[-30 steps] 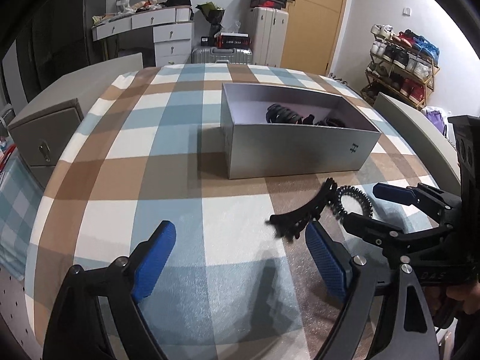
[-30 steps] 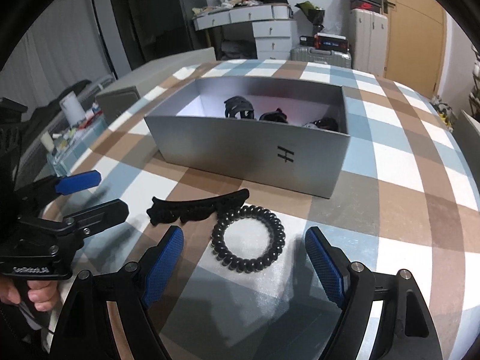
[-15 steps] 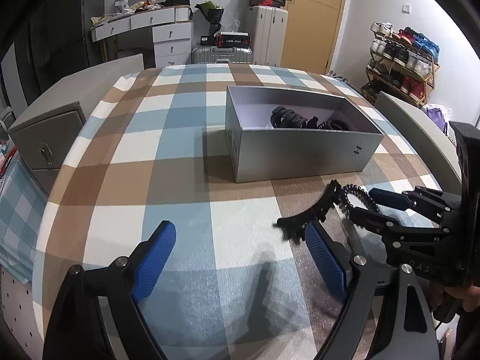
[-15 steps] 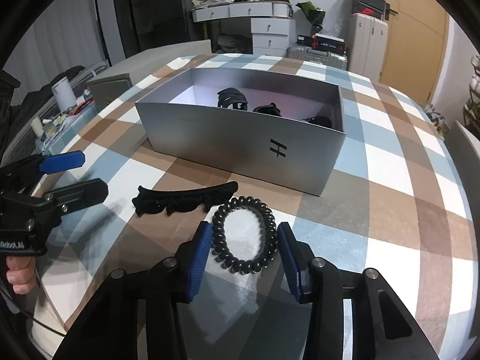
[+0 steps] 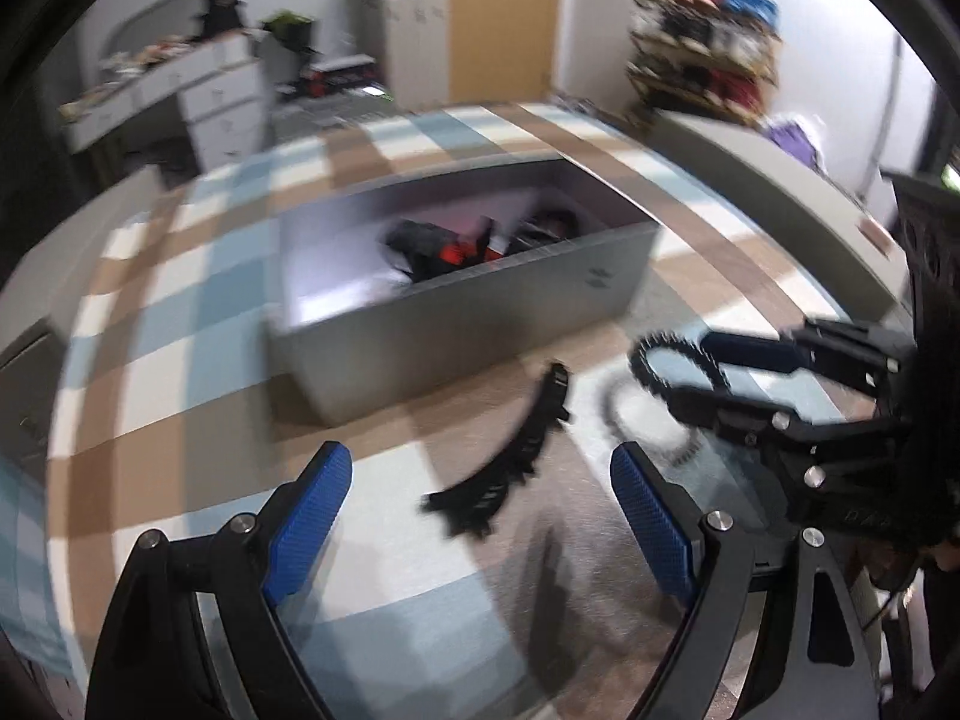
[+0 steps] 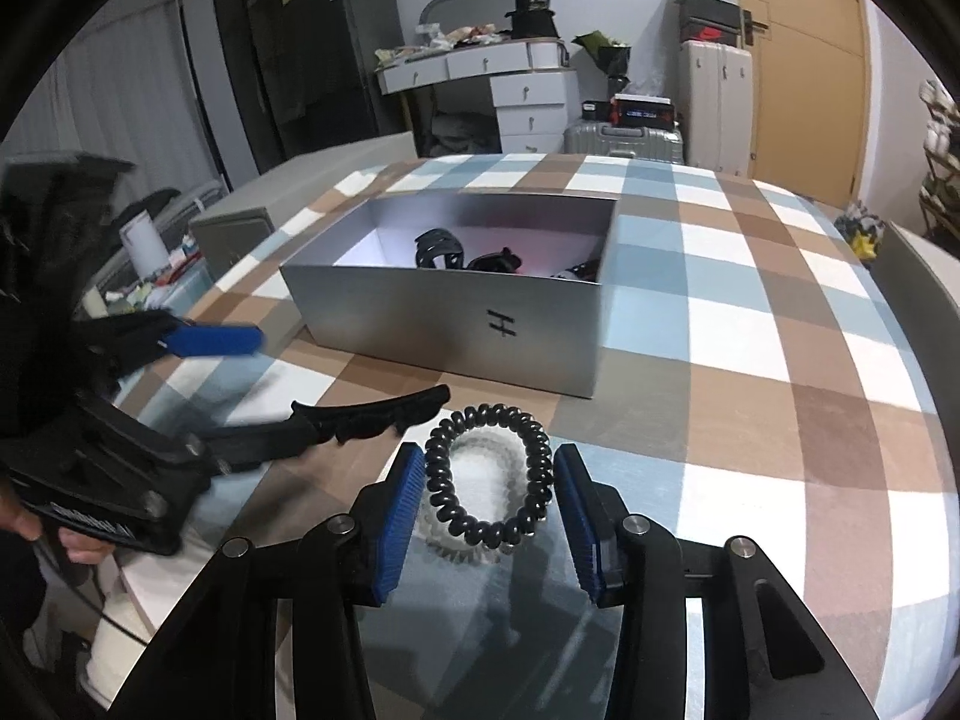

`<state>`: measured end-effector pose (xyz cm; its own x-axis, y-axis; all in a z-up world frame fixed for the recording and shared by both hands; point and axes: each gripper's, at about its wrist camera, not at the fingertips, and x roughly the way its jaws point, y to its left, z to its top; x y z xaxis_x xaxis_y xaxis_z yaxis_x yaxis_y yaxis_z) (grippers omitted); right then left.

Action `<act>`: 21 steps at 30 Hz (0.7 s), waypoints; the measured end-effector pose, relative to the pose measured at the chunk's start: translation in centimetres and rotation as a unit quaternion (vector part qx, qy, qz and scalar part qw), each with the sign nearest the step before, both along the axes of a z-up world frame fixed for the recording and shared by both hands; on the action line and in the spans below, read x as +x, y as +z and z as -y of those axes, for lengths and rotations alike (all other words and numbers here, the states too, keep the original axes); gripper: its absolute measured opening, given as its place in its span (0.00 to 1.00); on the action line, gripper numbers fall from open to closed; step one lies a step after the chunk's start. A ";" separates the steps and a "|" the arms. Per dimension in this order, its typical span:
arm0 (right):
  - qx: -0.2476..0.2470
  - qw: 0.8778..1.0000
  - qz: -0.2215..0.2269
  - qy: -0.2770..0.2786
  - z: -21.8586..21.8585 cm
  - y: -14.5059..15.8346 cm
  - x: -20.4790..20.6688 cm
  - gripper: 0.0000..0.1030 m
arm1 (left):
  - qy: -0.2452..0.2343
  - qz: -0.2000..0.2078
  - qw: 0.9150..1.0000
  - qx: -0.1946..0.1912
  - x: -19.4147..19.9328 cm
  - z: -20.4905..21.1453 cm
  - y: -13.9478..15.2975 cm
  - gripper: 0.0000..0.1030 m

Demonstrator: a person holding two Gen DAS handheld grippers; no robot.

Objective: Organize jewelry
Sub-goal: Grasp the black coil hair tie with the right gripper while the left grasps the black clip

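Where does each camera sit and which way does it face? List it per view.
Left wrist: on the left hand-held gripper, looking down at the black hair clip and grey box; its own blue pads show.
Right wrist: on the right hand-held gripper, facing the box, pads around the spiral hair tie.
Shared: box, clip, tie, each other's gripper.

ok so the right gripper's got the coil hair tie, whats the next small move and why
Probably carry it forward over the near wall of the grey box and let go. The right gripper has its pads on both sides of the coil hair tie, which appears lifted above its shadow on the tablecloth. The box is open, with other black hair pieces already inside.
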<state>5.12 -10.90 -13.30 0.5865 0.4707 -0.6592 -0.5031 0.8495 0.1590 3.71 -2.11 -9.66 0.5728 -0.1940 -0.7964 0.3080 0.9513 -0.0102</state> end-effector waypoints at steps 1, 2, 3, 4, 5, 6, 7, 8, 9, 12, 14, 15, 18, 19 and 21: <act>0.008 1.000 -0.007 -0.003 0.3 0.0 0.1 0.42 | -0.011 -0.005 1.000 0.010 0.3 0.4 -0.3 0.83; 0.020 1.000 -0.015 -0.005 0.8 -0.1 0.2 0.42 | -0.020 -0.007 1.000 0.016 0.4 0.7 -0.5 0.83; 0.031 0.999 -0.020 -0.009 1.3 0.0 0.3 0.42 | -0.028 -0.008 0.999 0.022 0.5 0.9 -0.6 0.83; 0.036 0.999 -0.021 -0.013 1.7 0.1 0.3 0.42 | -0.034 -0.009 0.999 0.028 0.6 1.1 -0.7 0.83; 0.040 0.999 -0.020 -0.017 2.0 0.2 0.3 0.42 | -0.044 -0.013 0.998 0.032 0.9 1.2 -0.9 0.83; 0.045 0.999 -0.019 -0.019 2.4 0.3 0.3 0.42 | -0.049 -0.016 0.998 0.033 1.0 1.3 -1.0 0.83; 0.050 0.998 -0.018 -0.021 2.7 0.4 0.4 0.42 | -0.058 -0.017 0.998 0.036 1.1 1.5 -1.0 0.83; 0.054 0.998 -0.017 -0.022 2.9 0.6 0.4 0.42 | -0.065 -0.019 0.997 0.037 1.1 1.6 -1.1 0.82; 0.057 0.998 -0.015 -0.023 3.0 0.7 0.3 0.42 | -0.074 -0.022 0.996 0.038 1.2 1.9 -1.1 0.82; 0.062 0.998 -0.006 -0.022 3.2 1.1 0.2 0.42 | -0.095 -0.039 0.994 0.038 1.2 2.5 -1.5 0.58; 0.065 0.998 -0.003 -0.020 3.3 1.3 0.2 0.42 | -0.103 -0.052 0.993 0.026 1.3 2.7 -1.6 0.40; 0.067 0.998 -0.001 -0.018 3.2 1.4 0.2 0.42 | -0.106 -0.055 0.993 0.021 1.3 2.9 -1.4 0.34; 0.071 0.997 0.002 -0.017 3.1 1.6 0.3 0.42 | -0.118 -0.053 0.991 0.032 1.0 3.6 -1.3 0.13; 0.071 0.997 0.002 -0.016 3.1 1.7 0.3 0.42 | -0.122 -0.053 0.991 0.032 0.8 3.8 -1.4 0.13; 0.073 0.997 0.004 -0.016 3.0 1.7 0.4 0.42 | -0.126 -0.051 0.990 0.033 0.5 4.1 -1.3 0.13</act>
